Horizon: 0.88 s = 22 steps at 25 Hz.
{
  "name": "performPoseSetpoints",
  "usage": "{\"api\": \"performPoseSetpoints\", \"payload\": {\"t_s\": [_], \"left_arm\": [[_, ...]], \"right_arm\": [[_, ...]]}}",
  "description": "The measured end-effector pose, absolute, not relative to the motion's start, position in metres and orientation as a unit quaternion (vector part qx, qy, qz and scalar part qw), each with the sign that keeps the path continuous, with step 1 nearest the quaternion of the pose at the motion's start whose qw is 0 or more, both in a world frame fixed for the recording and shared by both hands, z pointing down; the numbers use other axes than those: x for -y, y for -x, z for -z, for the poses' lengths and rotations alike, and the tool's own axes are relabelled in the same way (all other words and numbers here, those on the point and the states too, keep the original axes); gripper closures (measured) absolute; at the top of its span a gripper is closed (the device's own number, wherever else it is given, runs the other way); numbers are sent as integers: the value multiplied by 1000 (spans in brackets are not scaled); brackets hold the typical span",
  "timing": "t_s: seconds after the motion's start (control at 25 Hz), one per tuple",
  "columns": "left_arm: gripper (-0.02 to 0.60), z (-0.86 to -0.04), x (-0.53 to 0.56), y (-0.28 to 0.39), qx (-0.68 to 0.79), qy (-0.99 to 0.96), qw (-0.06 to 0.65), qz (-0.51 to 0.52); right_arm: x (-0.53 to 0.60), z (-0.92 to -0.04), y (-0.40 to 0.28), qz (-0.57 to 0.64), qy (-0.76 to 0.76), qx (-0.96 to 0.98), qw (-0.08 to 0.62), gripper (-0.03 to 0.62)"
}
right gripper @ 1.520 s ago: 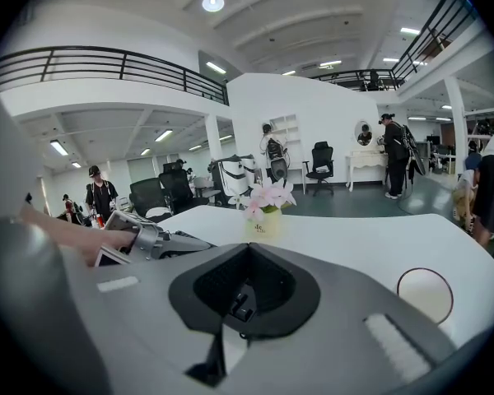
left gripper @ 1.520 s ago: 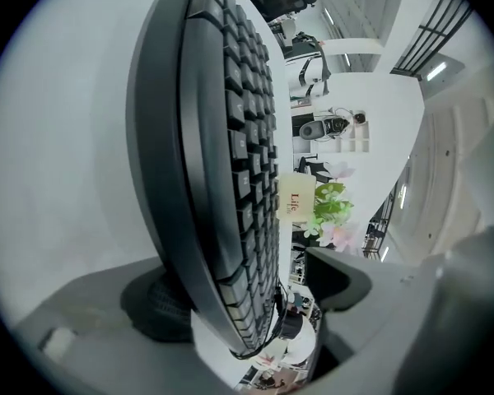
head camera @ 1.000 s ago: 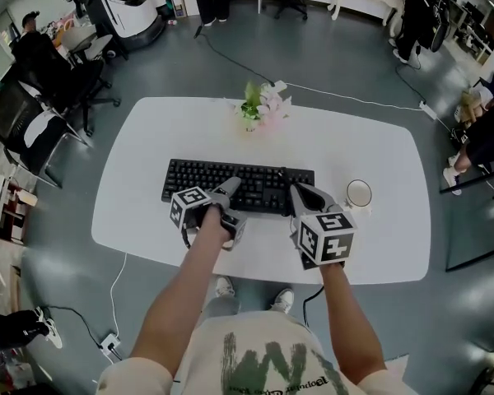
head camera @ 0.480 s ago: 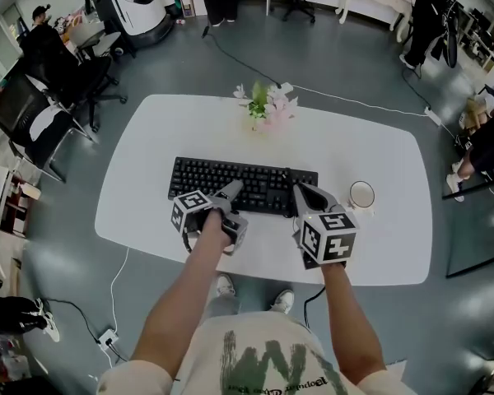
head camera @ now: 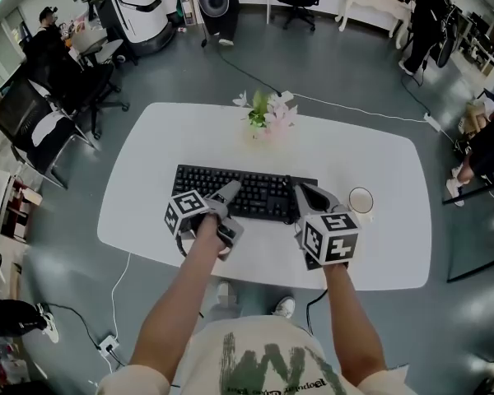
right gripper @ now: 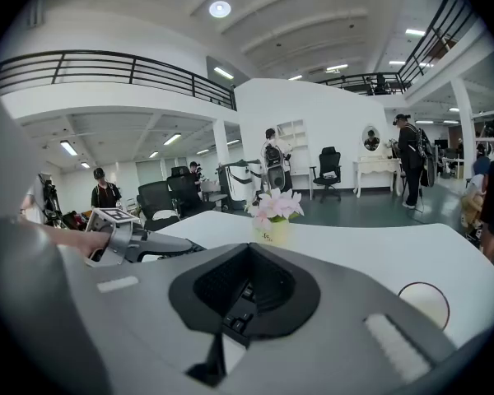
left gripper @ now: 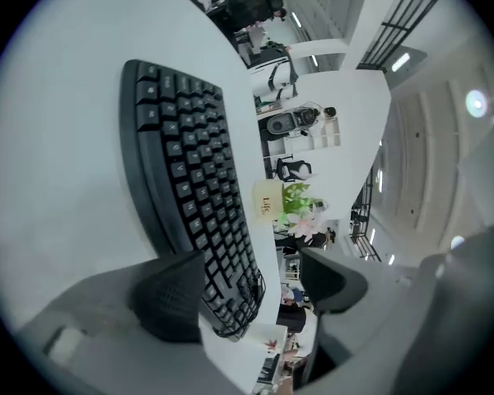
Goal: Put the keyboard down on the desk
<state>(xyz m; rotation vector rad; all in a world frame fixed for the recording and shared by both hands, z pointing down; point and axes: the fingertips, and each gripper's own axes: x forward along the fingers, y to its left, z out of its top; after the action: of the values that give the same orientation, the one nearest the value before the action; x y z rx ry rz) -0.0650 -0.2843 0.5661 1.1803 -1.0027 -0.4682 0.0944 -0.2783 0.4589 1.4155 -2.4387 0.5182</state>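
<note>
The keyboard point(head camera: 245, 192) was lying flat on the white desk point(head camera: 148, 163), about mid-table and square to you, so the set-down looked done.

Your left gripper point(left gripper: 255, 274) was closing, jaws wide apart. The keyboard's near corner sat between them against one pad, and the other pad was clear of it. Keep squeezing there and you could have nipped that corner and dragged the board askew as you pulled back.

The dark cable point(left gripper: 249, 296) looped right by that pad. It looked easy to snag.

Your right gripper point(right gripper: 245, 295) had its jaws drawn together, with a few keys showing through the slit. The cup point(head camera: 360, 198) stood just beside it, so a careless swing outward could have knocked it. The flowers point(head camera: 267, 113) were well apart, no worry.

Hard to read: from above, both grippers covered the keyboard's near edge. I couldn't tell whether the right pads were pinching anything. The right gripper's own body blocked most of its view, and the cup's contents didn't show.
</note>
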Motion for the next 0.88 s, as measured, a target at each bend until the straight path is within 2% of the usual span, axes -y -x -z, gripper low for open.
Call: {"api": "performPoseSetpoints", "payload": {"t_s": [0.32,0.64,0.88], "left_arm": [[298,-517,307,66,464,-669,566,131],[456,-458,321,64,488,-787,376,35],[494,-428,321,55,482,-836,261,-26]], "right_arm": [[287,-438,-103,-157,-505,840,122,595],[289,-404,-115,-120,-516,843,95,595],[287,-389,-120,-98,-521,843,89,597]]}}
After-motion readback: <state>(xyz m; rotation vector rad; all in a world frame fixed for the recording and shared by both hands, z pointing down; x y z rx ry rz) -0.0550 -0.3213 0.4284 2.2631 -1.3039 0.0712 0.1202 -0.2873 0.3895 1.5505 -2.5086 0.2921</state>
